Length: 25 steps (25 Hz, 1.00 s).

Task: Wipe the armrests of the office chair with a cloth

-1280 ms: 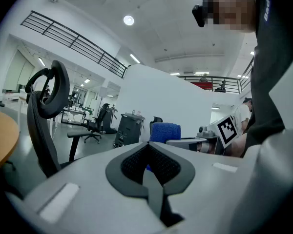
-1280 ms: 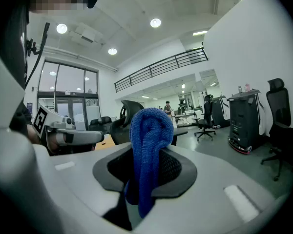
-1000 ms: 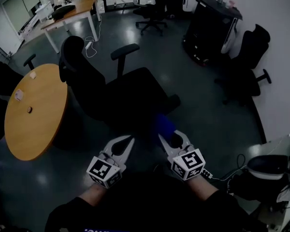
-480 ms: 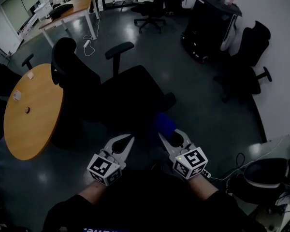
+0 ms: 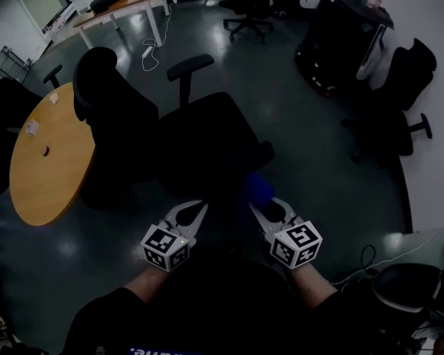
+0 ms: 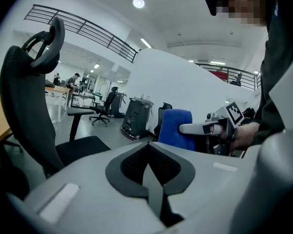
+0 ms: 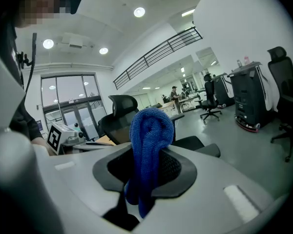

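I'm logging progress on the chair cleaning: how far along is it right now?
Done: the blue cloth is clamped in the right gripper. In hand: both grippers hover in front of the office chair; the left gripper is shut and empty. Left: the wiping itself, as the cloth is not on the far armrest, which stands well beyond it.

Head camera overhead, gripper cameras low, chair (image 5: 207,135) shared.
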Available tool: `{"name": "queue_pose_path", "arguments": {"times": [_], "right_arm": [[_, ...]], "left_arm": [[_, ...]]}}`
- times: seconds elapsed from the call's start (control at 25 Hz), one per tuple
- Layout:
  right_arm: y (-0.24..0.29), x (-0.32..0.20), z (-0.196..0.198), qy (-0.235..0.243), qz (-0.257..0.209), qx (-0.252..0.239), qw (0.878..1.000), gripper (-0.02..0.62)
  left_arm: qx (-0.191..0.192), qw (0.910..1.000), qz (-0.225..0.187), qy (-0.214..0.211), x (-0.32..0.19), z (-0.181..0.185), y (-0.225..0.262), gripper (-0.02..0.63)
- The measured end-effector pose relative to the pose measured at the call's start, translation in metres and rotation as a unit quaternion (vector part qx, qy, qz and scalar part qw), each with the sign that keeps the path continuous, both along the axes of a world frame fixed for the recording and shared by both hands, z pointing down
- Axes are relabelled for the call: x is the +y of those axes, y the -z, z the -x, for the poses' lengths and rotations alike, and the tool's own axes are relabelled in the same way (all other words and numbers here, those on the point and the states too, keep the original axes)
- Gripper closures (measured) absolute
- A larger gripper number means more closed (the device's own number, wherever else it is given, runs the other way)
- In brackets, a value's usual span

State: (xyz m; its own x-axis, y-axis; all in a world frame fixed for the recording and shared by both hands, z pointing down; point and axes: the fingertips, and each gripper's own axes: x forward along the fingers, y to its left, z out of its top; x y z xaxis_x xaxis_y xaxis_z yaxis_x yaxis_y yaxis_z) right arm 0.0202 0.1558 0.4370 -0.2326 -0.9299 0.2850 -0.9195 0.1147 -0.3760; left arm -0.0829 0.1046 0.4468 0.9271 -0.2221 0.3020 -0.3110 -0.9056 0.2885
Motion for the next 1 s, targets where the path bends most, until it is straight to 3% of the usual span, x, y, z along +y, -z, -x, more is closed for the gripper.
{"name": "queue_pose_path", "arguments": {"times": [0.16,0.32,0.52,0.72,1.0], "right_arm": [[-0.02,-0.031,0.004,0.025,0.038,-0.009,0.999,0.494],[-0.031,-0.073,0.0,0.038,0.066,0.004,0.997,0.494],[-0.034,-0.132,-0.015,0.061,0.085,0.069,0.992,0.494],[-0.053,-0.183,-0.019,0.095,0.1,0.086,0.987,0.494],[-0.08,-0.215,-0.015,0.177,0.107,0.078,0.975,0.494]], "left_arm": [[-0.003,0.9999,0.013,0.008,-0.027,-0.008,-0.021,0.593],[-0.022,0.9979,0.058,0.019,-0.062,-0.019,-0.073,0.592],[-0.062,0.9939,0.081,-0.041,-0.065,-0.041,-0.131,0.591],[-0.074,0.9915,0.076,-0.076,-0.066,-0.059,-0.149,0.591],[-0.106,0.9923,0.035,-0.054,-0.067,-0.082,-0.154,0.591]]}}
